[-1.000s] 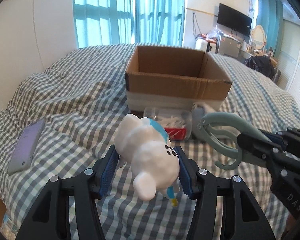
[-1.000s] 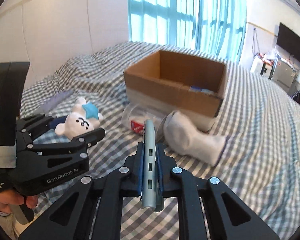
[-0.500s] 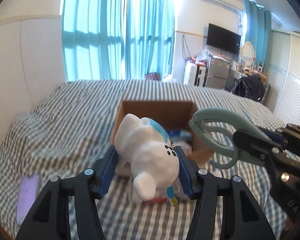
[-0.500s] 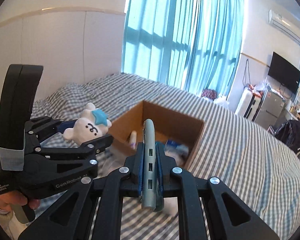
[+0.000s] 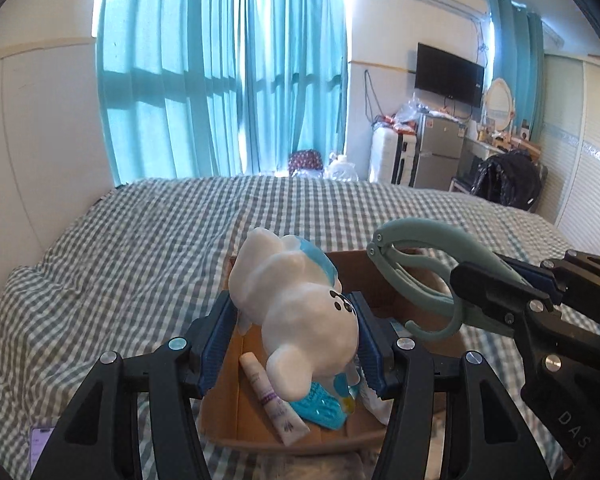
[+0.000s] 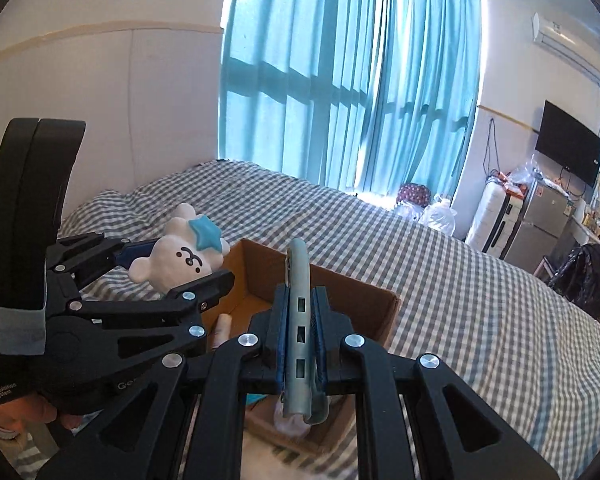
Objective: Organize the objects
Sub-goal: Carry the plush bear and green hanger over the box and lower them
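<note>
— What do your tongs hold?
— My left tongs [image 5: 294, 336] grip a white plush bear [image 5: 300, 316]; my right tongs [image 6: 300, 336] clamp a grey-green clip [image 6: 298, 320].
— Where are they?
— Both hang above an open cardboard box [image 5: 236, 400] on the checked bed [image 5: 140, 248]. A tube [image 5: 272, 400] lies inside; teal curtains [image 5: 220, 80] behind.

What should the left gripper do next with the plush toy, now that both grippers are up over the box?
Probably lower slightly and open. The left gripper is shut on the white plush toy, which hangs over the open cardboard box, above a tube and a blue item already inside. The right gripper, shut on the green clip, can follow.
</note>
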Demonstrator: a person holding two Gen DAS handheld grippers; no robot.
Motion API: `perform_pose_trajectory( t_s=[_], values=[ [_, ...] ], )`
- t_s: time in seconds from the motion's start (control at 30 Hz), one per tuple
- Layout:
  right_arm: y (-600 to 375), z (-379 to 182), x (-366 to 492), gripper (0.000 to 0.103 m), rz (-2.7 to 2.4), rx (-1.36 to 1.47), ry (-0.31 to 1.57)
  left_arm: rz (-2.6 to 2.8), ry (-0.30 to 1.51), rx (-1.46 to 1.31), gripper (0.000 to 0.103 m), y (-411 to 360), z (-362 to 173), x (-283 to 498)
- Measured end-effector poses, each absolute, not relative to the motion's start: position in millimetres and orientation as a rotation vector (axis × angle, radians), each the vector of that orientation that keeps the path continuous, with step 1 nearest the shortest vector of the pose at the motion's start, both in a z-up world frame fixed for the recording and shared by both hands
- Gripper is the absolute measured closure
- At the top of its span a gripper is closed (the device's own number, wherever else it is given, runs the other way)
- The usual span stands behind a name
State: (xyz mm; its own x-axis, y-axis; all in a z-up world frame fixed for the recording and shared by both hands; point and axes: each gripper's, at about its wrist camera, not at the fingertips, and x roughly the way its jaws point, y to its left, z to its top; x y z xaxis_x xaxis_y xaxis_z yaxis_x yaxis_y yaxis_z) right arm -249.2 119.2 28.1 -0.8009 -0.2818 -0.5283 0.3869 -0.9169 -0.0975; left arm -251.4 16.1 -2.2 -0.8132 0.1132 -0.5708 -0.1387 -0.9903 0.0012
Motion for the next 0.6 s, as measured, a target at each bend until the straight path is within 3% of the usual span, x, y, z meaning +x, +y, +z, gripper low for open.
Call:
perform_pose_trajectory(
  t_s=[0.6],
  values=[
    [136, -48, -332, 0.092, -2.591, 0.928, 0.149, 2.785, 0.125, -1.065, 0.045, 35, -75, -302]
  ],
)
